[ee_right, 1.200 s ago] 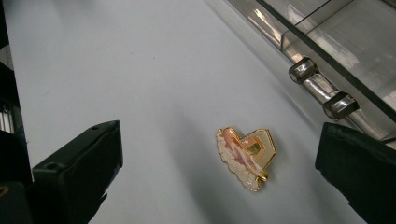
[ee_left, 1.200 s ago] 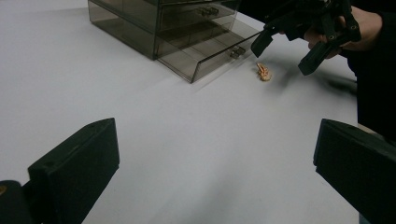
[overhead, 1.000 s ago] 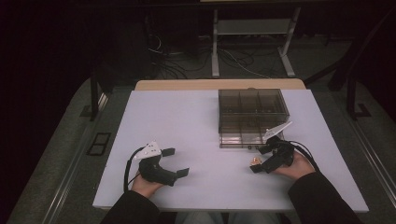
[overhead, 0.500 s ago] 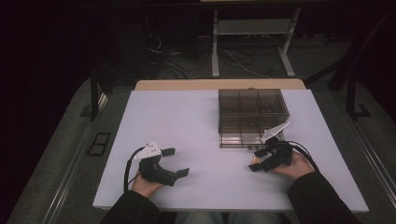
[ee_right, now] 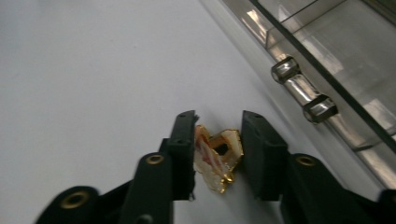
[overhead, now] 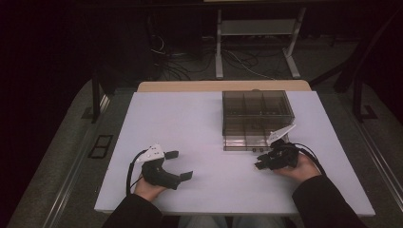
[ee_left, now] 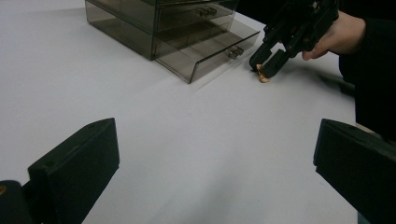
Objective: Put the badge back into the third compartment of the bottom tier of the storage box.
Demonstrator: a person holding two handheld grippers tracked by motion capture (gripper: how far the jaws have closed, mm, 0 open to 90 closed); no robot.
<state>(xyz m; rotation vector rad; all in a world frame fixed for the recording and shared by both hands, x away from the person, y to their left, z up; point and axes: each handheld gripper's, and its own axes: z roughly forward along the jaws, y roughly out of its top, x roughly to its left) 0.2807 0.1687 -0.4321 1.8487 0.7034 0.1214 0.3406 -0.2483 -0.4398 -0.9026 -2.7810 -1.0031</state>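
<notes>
Pinching a small gold-and-white trinket (ee_right: 217, 158) between its black jaws, the right hand-held gripper (overhead: 267, 160) sits low at the lower right of the high view, its tips down on the white tabletop (overhead: 199, 123). The jaws stand nearly closed, one on each side of the piece. Just beyond it stands a smoky clear plastic drawer box (overhead: 256, 118), its lowest drawer pulled partway out. The trinket looks light, rigid and glossy, so I'd judge it slippery and apt to twist; gripping across its flat faces seems safest. The left hand-held gripper (overhead: 179, 166), at lower left, is spread wide and holds nothing.
</notes>
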